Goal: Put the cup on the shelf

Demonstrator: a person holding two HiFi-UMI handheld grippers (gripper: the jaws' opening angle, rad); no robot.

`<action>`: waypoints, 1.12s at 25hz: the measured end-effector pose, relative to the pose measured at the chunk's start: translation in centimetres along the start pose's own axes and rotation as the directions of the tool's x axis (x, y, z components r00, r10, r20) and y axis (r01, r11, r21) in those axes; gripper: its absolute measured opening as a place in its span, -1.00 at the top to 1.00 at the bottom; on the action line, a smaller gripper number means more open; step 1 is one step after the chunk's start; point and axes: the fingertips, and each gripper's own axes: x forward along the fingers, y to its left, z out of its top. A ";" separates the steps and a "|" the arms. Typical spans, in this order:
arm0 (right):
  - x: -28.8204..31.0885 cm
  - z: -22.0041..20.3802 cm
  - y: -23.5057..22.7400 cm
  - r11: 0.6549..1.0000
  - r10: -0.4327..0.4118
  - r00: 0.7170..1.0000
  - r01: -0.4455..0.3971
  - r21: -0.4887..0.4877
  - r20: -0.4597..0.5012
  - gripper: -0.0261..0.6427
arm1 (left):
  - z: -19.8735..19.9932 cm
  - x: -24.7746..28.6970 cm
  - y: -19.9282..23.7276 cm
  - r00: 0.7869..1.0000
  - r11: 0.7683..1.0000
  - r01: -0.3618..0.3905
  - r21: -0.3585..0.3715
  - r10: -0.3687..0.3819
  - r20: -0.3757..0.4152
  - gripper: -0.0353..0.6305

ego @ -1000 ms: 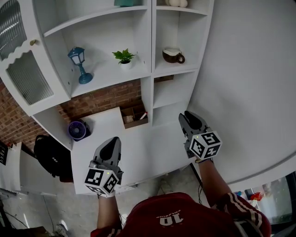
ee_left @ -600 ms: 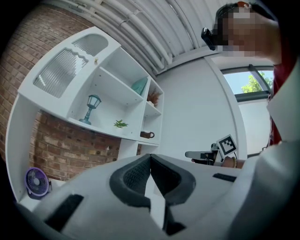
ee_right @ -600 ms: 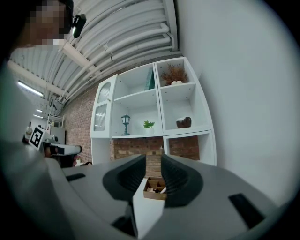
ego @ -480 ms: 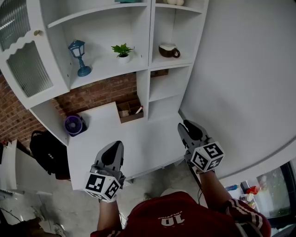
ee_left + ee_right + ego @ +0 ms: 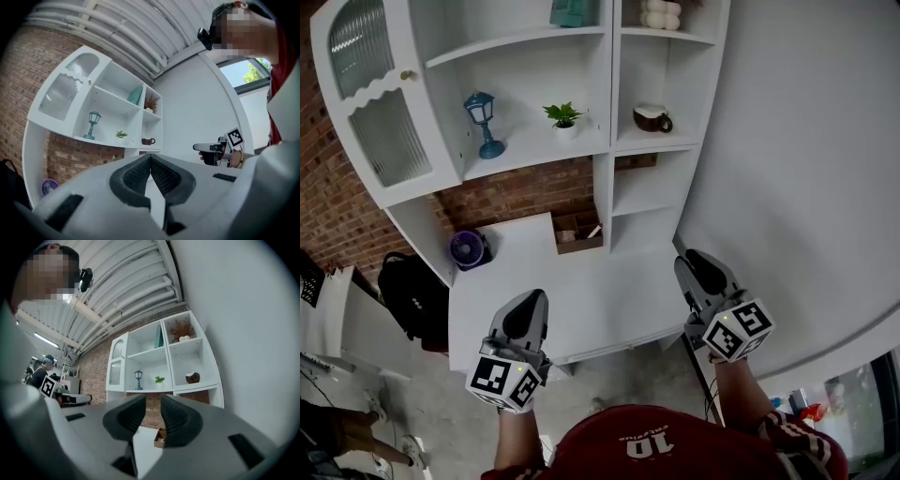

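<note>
Cup [image 5: 652, 118], brown, stands far off in the shelf's [image 5: 609, 89] narrow right-hand bay, well apart from both grippers. Nearest, by the front of the white desk [image 5: 591, 305], the left gripper [image 5: 528, 302] has its jaws pressed together at the tips with nothing between them, while the right gripper [image 5: 697, 261] holds its jaws a narrow gap apart, also empty. Beyond them a small open box [image 5: 578, 232] and a purple fan [image 5: 469, 248] sit at the desk's back, and higher up a plant [image 5: 564, 119] and a blue lantern [image 5: 485, 124] share the wide bay left of the cup.
</note>
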 end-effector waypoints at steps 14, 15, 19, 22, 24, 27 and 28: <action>-4.5 0.2 -1.5 0.995 0.066 0.998 -0.068 0.078 0.025 0.68 | 1.1 -2.1 -4.4 0.995 0.995 -0.095 0.028 0.095 0.018 0.90; -4.6 0.2 -1.4 0.994 0.073 0.997 -0.074 0.079 0.024 0.68 | 1.1 -2.1 -4.7 0.996 0.996 -0.091 0.022 0.090 0.017 0.90; -4.8 0.1 -1.0 0.994 0.086 0.996 -0.087 0.059 0.025 0.72 | 0.9 -1.9 -5.5 0.996 0.996 -0.091 0.004 0.091 0.012 0.90; -5.1 0.0 -1.2 0.994 0.089 0.996 -0.091 0.056 0.026 0.77 | 1.0 -1.7 -6.3 0.997 0.997 -0.070 -0.024 0.070 0.018 0.90; -5.2 0.1 -1.3 0.994 0.092 0.995 -0.093 0.055 0.027 0.79 | 1.0 -1.5 -6.9 0.998 0.998 -0.056 -0.028 0.056 0.023 0.90; -5.4 0.3 -1.3 0.995 0.089 0.995 -0.091 0.046 0.031 0.84 | 1.0 -1.3 -7.4 0.998 0.998 -0.057 0.004 0.057 0.016 0.90; -5.4 0.4 -1.3 0.995 0.088 0.996 -0.090 0.041 0.033 0.86 | 1.1 -1.3 -7.4 0.998 0.998 -0.058 0.007 0.058 0.016 0.90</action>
